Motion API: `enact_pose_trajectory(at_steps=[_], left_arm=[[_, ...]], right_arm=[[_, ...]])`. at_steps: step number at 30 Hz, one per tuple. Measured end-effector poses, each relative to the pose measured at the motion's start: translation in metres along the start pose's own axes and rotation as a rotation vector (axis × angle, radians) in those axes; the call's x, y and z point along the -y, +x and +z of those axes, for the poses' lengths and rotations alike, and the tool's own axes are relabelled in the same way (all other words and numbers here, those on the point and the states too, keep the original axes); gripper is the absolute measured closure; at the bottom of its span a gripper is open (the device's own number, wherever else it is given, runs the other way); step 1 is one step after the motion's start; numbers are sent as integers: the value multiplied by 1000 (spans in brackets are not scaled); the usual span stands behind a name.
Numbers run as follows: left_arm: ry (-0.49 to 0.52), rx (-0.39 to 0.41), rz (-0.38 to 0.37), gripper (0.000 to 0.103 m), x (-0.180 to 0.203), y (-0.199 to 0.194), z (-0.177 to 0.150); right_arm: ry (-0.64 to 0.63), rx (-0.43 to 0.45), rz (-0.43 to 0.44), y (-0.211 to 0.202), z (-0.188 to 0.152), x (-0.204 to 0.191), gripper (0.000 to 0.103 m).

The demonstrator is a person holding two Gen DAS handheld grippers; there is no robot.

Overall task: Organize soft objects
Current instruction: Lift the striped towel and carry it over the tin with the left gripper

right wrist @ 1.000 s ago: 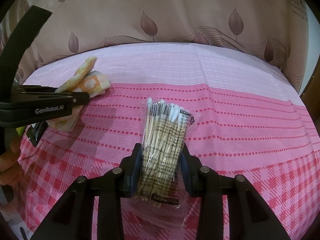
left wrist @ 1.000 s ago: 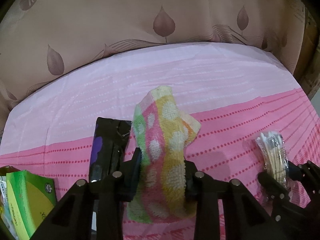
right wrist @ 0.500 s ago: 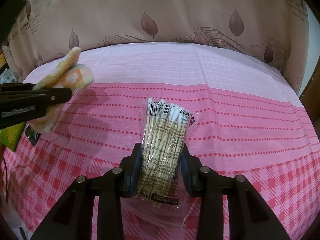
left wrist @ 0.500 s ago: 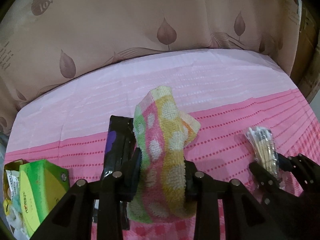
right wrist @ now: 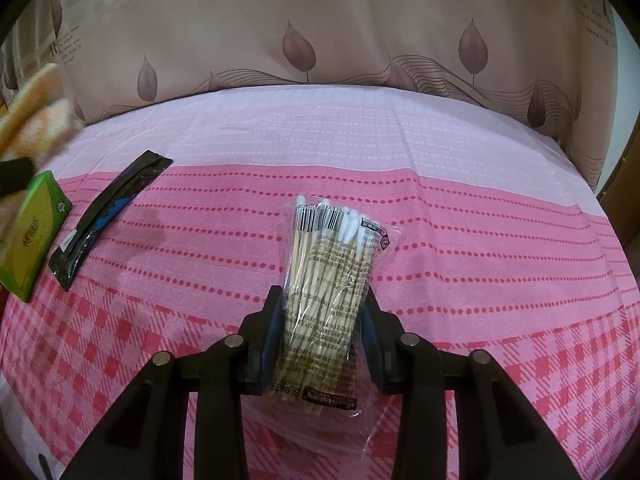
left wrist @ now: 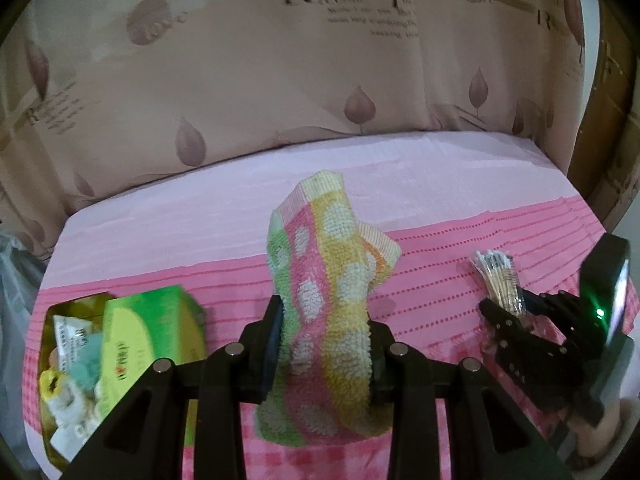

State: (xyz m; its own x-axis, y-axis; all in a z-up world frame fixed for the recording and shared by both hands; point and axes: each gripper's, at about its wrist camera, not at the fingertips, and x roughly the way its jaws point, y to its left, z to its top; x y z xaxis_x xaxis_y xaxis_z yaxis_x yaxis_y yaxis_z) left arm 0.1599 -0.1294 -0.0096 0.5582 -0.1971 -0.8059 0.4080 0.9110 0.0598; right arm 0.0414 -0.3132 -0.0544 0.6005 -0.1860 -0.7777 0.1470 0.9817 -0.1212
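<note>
My left gripper [left wrist: 325,332] is shut on a pastel spotted washcloth [left wrist: 324,280] and holds it up above the pink tablecloth [left wrist: 200,232]. The cloth shows blurred at the far left of the right wrist view [right wrist: 32,108]. My right gripper [right wrist: 322,320] is shut on a clear bag of cotton swabs [right wrist: 332,272], low over the tablecloth [right wrist: 480,240]. That gripper and the bag [left wrist: 498,280] show at the right of the left wrist view.
A gold tray [left wrist: 60,308] with a green box [left wrist: 148,332] and small packets sits at the left. The green box [right wrist: 34,236] and a flat black packet [right wrist: 108,212] lie left of the swabs. A leaf-print curtain [right wrist: 320,28] hangs behind the table.
My left gripper has carried the washcloth up and to the left, over toward the tray; the black packet has left its view. My right gripper holds the swab bag still.
</note>
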Motion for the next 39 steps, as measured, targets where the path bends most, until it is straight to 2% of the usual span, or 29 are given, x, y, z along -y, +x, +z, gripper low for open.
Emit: enact_pose_trajectory(at_steps=[7,19,31,39], left_arm=[[-11,44,42,70,-31,-40,-12],[-69,70,144,70,-102,-84,-33],[-188,46,292,70,-191,-93,-59],[-242,29,346,70,-232,-92,-74]], right_arm=[[-2,0,-2,0,0,0,67],[-5,-1,-5,0,0,-1,67],[-10,-1,-13,-1,-1,0,67],[-15,-1,-21,-1,-1,-1,68]])
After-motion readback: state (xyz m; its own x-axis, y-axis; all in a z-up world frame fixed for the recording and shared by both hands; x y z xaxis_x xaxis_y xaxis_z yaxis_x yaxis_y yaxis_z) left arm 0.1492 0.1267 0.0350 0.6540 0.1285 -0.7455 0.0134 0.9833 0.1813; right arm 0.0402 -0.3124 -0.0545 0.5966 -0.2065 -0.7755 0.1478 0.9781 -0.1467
